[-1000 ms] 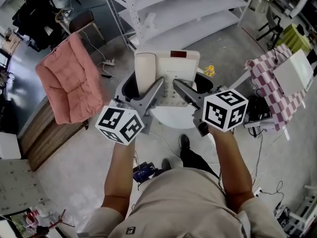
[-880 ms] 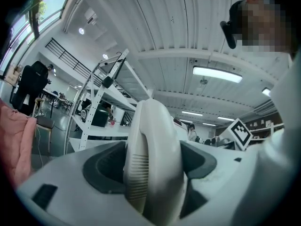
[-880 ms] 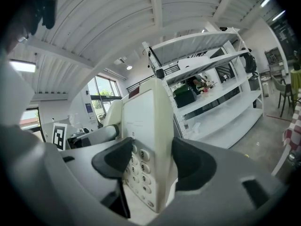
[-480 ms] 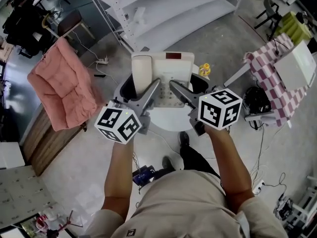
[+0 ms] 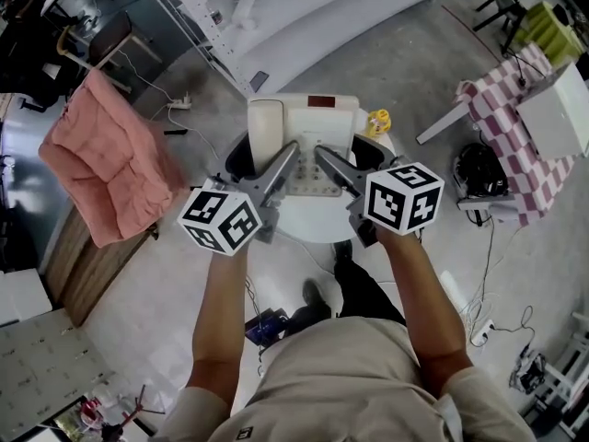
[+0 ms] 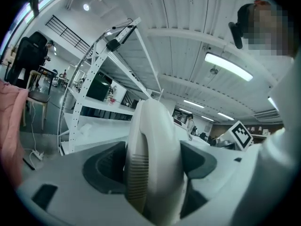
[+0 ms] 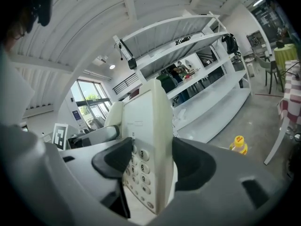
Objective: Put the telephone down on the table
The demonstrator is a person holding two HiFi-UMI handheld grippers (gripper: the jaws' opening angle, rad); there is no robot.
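Observation:
I hold a cream desk telephone (image 5: 304, 129) in the air with both grippers, over a small round white table (image 5: 317, 226). My left gripper (image 5: 287, 159) is shut on the telephone's left side, where the handset (image 6: 150, 159) lies in its cradle. From the other side my right gripper (image 5: 328, 160) is shut on the keypad (image 7: 141, 166) edge. In the left gripper view (image 6: 151, 169) the handset fills the gap between the dark pads. In the right gripper view (image 7: 153, 166) the body stands on edge between the pads, number keys showing. The underside is hidden.
A yellow bottle (image 5: 376, 122) stands at the table's far right edge. White shelving (image 5: 304, 7) runs behind. A pink cushion (image 5: 101, 155) lies to the left, and a checked cloth (image 5: 511, 136) covers a table to the right. Cables (image 5: 497, 274) trail on the floor.
Both grippers keep their hold on the telephone. The surroundings have slid in the head view, and the telephone sits slightly higher in it, still over the round table.

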